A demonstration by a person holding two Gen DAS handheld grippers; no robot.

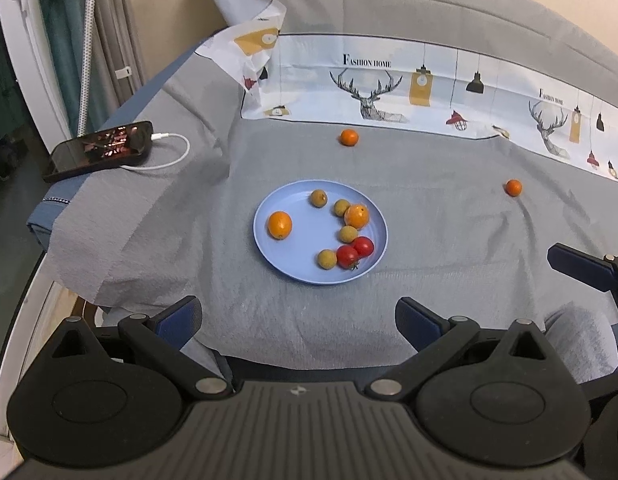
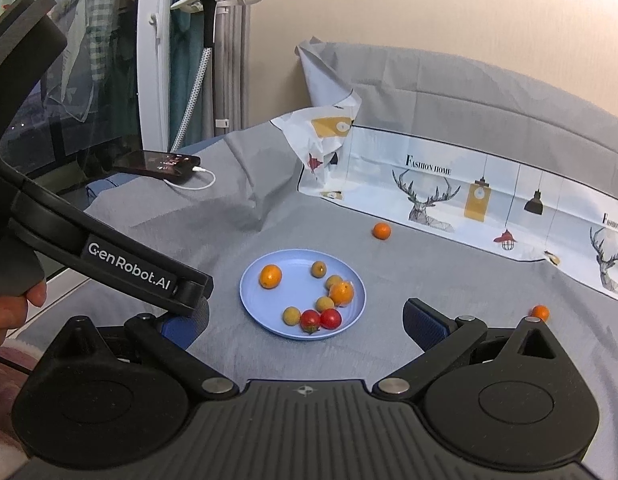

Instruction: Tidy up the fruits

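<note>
1. A blue plate sits mid-way across a grey cloth and already carries most of the fruit: two oranges, four small yellow-brown fruits and two cherry tomatoes.
2. Two pieces remain off the plate, so the sorting looks largely done but not finished. One small orange lies beyond the plate, near the printed cloth panel; another loose orange rests well apart to the right.
3. The left gripper hangs short of the plate with its jaws spread wide and nothing between them.
4. The right gripper is likewise spread and empty, with the plate ahead of it and the right-hand loose orange just past its right finger.
5. A phone on a charging cable lies at the left edge, away from the work.
</note>
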